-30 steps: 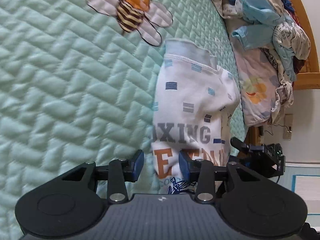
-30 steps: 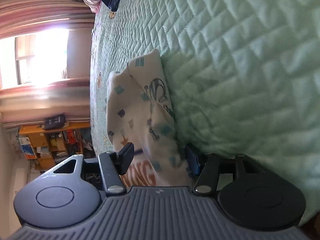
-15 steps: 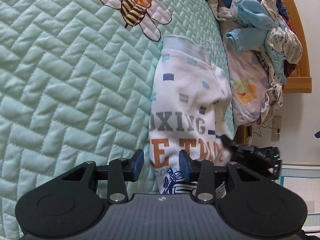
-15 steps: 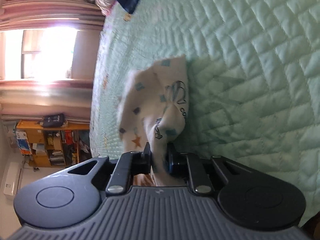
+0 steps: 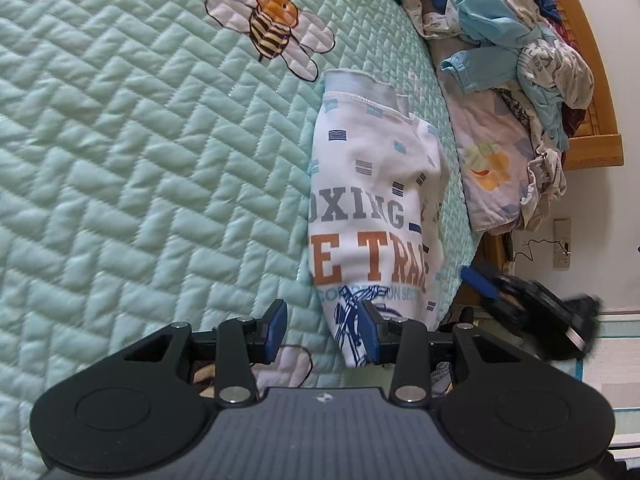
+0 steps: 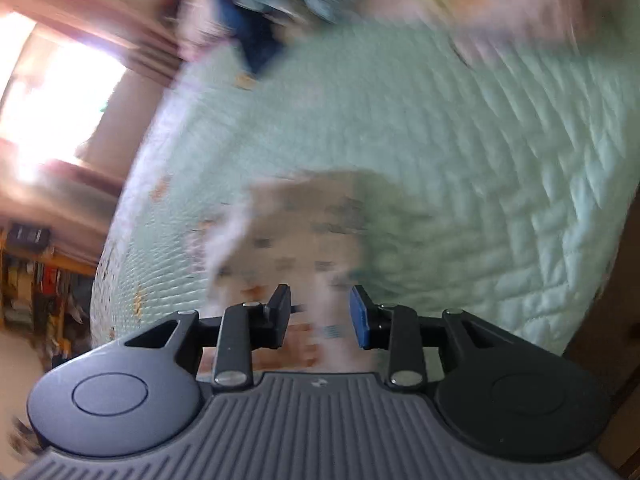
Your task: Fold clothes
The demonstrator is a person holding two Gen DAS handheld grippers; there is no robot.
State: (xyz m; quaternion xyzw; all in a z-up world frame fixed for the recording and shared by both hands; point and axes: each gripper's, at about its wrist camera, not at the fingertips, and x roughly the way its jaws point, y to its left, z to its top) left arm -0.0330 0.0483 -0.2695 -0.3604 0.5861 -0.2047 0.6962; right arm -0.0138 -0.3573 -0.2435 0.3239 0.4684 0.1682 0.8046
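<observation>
Two wrist views show a mint quilted bedspread (image 5: 120,184). The right wrist view is heavily motion-blurred: a pale folded garment (image 6: 296,240) is only a smear, its print unreadable. The right gripper (image 6: 318,314) hangs over it with jaws opening; blurred cloth shows between them, and whether the pads touch it cannot be told.

In the left wrist view the white shirt (image 5: 376,208) lies at centre, toward 3 o'clock. Its print is cut off by folds: "OXING", orange "E TRA", and smaller illegible blue lettering. The left gripper (image 5: 322,332) stands spread, its right pad at the shirt's near hem. A stitched bee (image 5: 272,24) sits at 11 o'clock; a clothes pile (image 5: 516,60) at 1 o'clock, one piece reading "ESS".
</observation>
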